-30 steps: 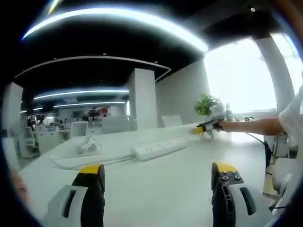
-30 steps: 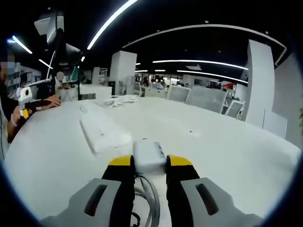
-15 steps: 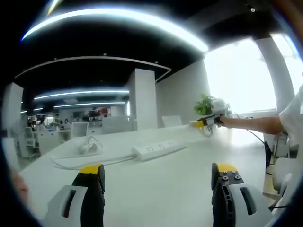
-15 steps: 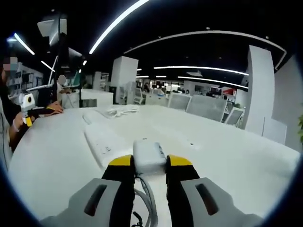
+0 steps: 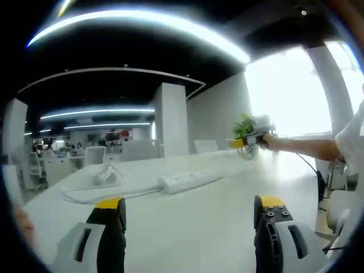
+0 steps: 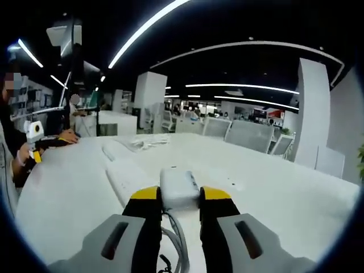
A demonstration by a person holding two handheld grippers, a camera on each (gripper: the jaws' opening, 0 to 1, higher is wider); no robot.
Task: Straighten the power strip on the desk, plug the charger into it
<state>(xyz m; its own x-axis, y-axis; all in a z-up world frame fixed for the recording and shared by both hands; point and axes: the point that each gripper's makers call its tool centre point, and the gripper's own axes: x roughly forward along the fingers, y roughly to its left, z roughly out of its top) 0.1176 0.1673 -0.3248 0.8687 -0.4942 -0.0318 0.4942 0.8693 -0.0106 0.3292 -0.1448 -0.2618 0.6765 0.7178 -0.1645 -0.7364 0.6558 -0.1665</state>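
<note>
Your right gripper (image 6: 179, 196) has its jaws clamped on the white charger (image 6: 179, 186), cable trailing below, and it is raised above the white desk (image 6: 273, 193) just short of the near end of the power strip (image 6: 126, 177). Your left gripper (image 5: 190, 207) rests low over the desk with jaws spread wide and empty, the power strip (image 5: 189, 179) lying well ahead of it. The charger is picked up; aligning its prongs with a socket and pressing it home remains to be done.

Bare desk (image 5: 193, 222) lies open before the power strip (image 5: 189, 180).
</note>
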